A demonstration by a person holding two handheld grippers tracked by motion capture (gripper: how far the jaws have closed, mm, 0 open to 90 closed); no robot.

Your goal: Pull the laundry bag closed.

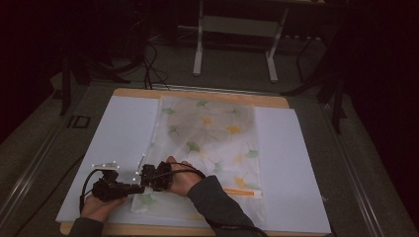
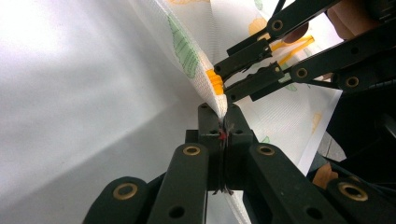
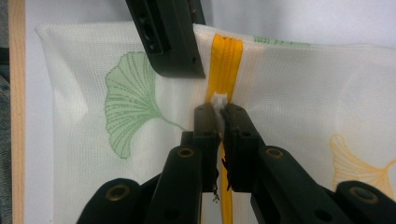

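Mesh zip pouch [image 1: 207,143] flat on worktop [image 1: 296,163], near corner at 7 o'clock. Left gripper [image 2: 223,122] jaws closed, pinching corner fabric. Right gripper [image 3: 218,114] jaws nearly closed on white zipper pull [image 3: 219,100]. Yellow zipper [image 3: 226,60] runs away toward 12 o'clock.

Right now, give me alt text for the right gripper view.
The right gripper has its black jaws pinched on a small white zipper pull on the orange zipper of a white mesh bag printed with ginkgo leaves, which lies on a white sheet.
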